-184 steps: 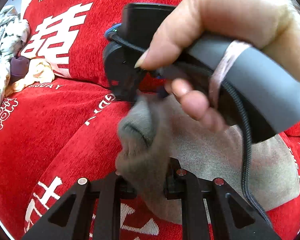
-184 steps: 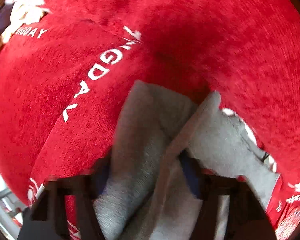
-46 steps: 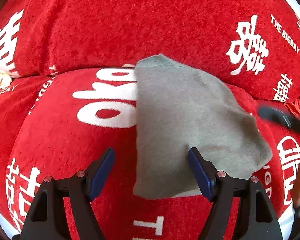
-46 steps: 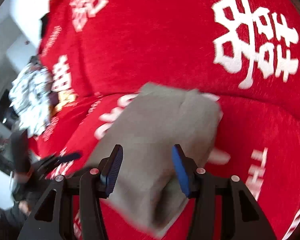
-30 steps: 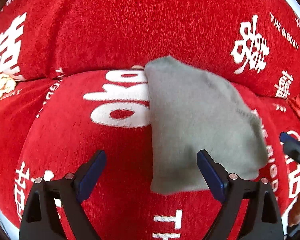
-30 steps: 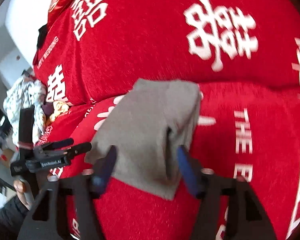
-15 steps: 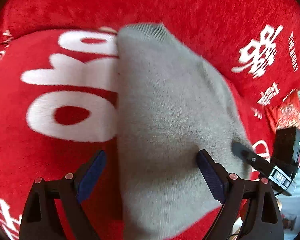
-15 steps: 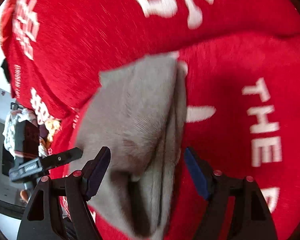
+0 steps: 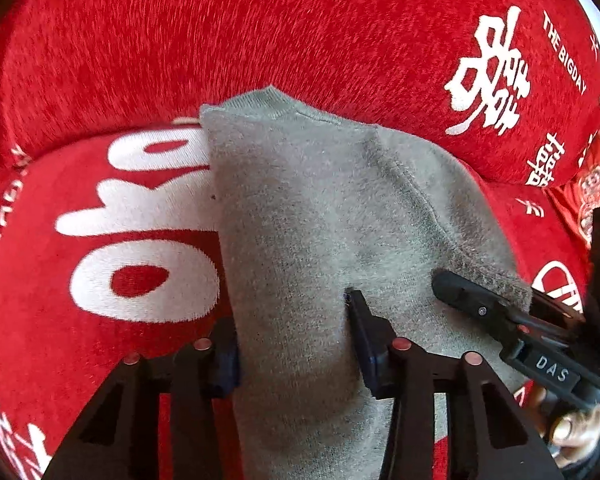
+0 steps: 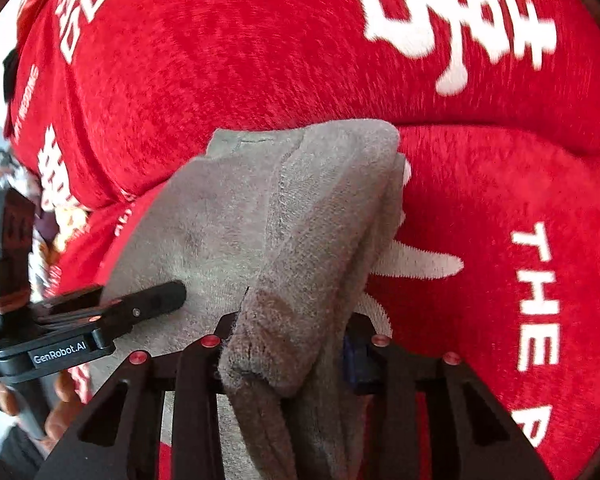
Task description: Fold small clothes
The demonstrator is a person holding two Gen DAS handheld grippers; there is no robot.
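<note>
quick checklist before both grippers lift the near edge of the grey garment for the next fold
1. Left gripper has the folded grey fleece garment between its fingers: ok, jaws closing on it.
2. Right gripper has a bunched edge of it between its fingers: ok, jaws closing.
3. Firm pinch on either side: cannot tell.
4. Both grippers on the same near edge, side by side: ok.
5. Red plush cover with white lettering caught in a grip: cannot tell.
6. Garment's far edge flat against the cover: ok.
</note>
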